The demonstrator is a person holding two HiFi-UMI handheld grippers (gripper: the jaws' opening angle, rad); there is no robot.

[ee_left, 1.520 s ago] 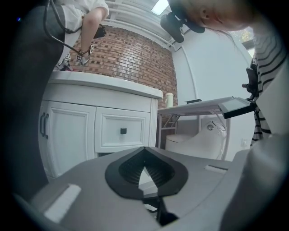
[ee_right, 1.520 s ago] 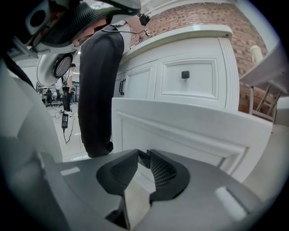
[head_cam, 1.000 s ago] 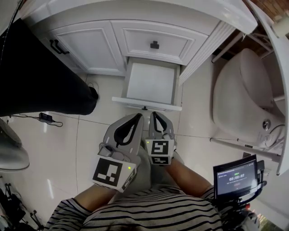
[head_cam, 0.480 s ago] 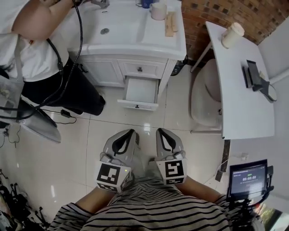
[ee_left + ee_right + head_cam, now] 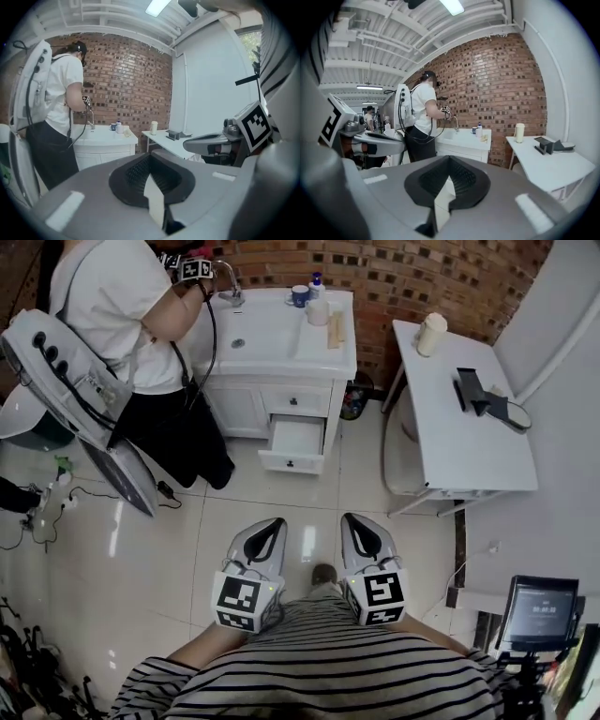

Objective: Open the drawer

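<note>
12 o'clock: white pulled-out drawer, interior too small to tell. 4 o'clock: small black screen, readout illegible.

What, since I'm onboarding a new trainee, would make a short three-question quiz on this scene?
1. True or false: the drawer stands pulled open.
2. The beige cup stands on: A the white table, B the drawer, C the floor.
3. Fill in: the fingers of the right gripper are ____ (open or shut).
Key: 1 true; 2 A; 3 shut.
</note>
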